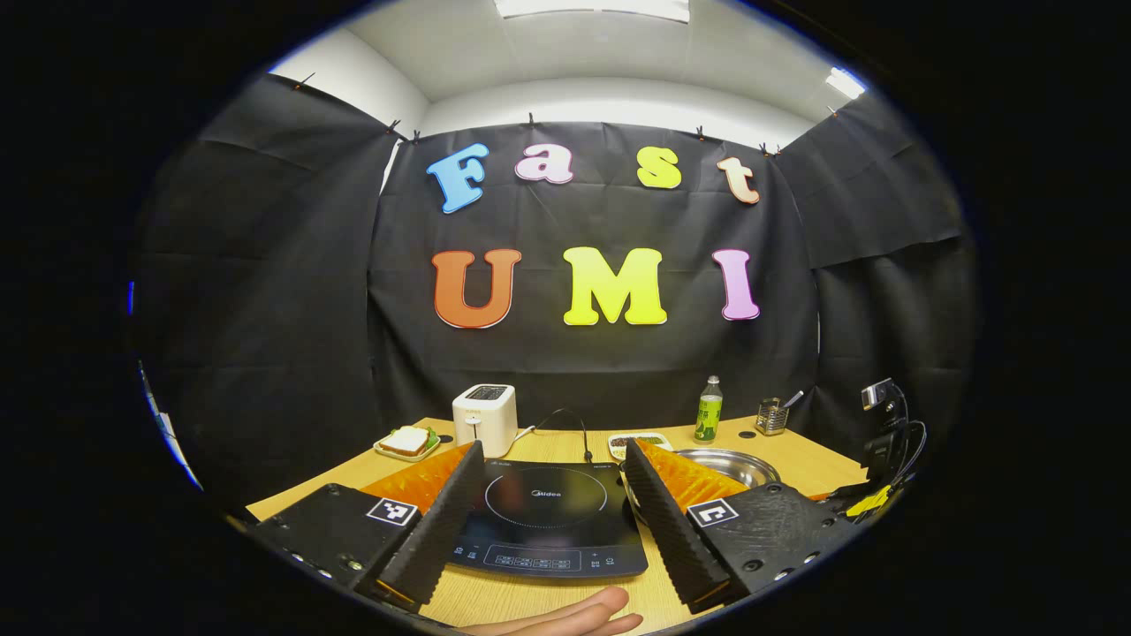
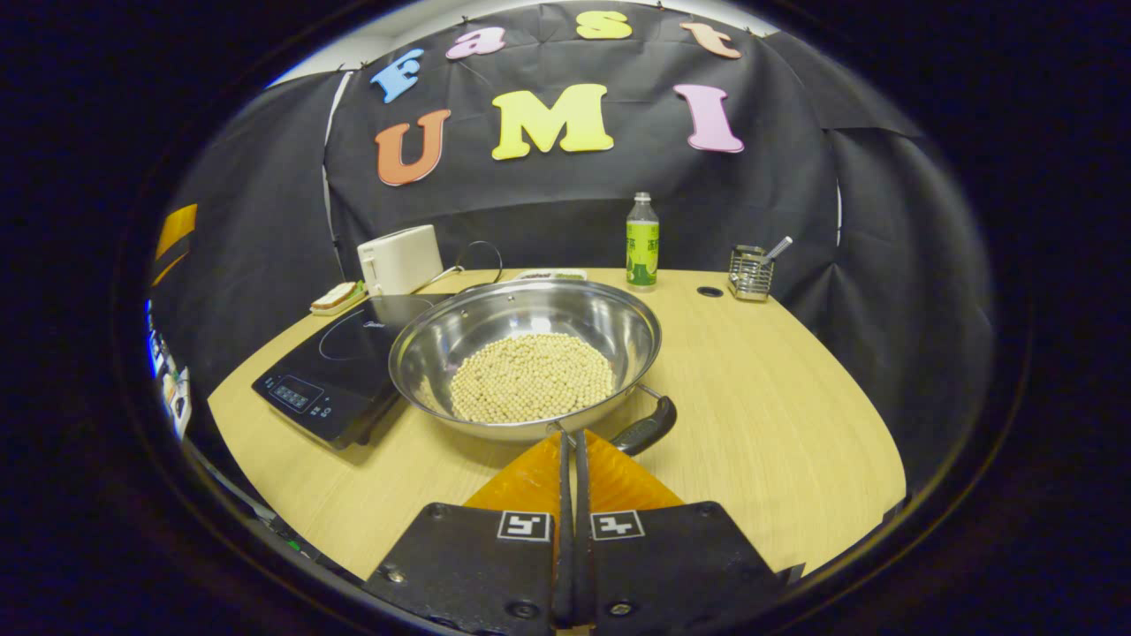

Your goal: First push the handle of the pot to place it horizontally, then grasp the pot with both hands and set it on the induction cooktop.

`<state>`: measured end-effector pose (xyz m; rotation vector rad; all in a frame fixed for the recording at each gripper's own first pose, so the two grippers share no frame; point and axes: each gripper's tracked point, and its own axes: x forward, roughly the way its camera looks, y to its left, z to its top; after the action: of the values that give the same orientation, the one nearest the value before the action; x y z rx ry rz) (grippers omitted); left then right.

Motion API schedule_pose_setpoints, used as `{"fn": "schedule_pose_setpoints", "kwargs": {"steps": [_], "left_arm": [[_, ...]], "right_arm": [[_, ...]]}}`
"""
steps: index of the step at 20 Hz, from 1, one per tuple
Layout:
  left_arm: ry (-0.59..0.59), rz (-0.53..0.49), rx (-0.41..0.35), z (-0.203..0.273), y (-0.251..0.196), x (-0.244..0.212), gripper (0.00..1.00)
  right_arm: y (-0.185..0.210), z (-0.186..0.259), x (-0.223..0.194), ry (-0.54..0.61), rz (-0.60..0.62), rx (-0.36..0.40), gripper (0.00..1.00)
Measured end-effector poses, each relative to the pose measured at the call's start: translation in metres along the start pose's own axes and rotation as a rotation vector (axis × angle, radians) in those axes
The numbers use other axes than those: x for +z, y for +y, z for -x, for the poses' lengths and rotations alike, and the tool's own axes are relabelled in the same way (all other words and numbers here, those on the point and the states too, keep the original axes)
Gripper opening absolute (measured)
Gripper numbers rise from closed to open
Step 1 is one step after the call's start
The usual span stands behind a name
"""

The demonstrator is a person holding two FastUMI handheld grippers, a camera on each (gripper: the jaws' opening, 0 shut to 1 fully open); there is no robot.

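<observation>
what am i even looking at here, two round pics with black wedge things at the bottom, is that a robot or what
No robot: a person holds a two-finger gripper in each hand, and a fisheye camera rides on each. The left gripper view looks past the open left gripper at a flat black induction cooktop on the pale wooden table; a bare hand shows at the bottom. The right gripper view looks past the shut, empty right gripper, just in front of a shiny steel pot of pale beans with a black handle angled toward the camera. Farther back stand a white toaster, a green-labelled bottle, a sandwich on a plate and a wire utensil holder.
</observation>
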<state>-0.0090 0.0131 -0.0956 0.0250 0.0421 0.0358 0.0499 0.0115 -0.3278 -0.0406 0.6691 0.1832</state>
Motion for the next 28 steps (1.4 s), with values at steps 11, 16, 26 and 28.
{"fn": "schedule_pose_setpoints", "kwargs": {"steps": [11, 16, 26, 28], "left_arm": [[0.019, 0.0, -0.009, -0.014, -0.005, -0.013, 0.95], [0.027, 0.022, -0.008, -0.034, -0.006, -0.012, 0.95], [0.052, 0.063, -0.049, -0.077, -0.021, -0.007, 0.95], [0.053, 0.058, -0.048, -0.086, -0.024, -0.004, 0.95]], "right_arm": [[-0.027, -0.016, 0.009, -0.008, -0.029, -0.046, 0.04], [-0.044, -0.026, 0.017, -0.007, -0.056, -0.059, 0.04], [-0.071, -0.052, 0.034, 0.023, -0.029, -0.098, 0.04], [-0.072, -0.055, 0.037, 0.032, -0.035, -0.091, 0.01]]}}
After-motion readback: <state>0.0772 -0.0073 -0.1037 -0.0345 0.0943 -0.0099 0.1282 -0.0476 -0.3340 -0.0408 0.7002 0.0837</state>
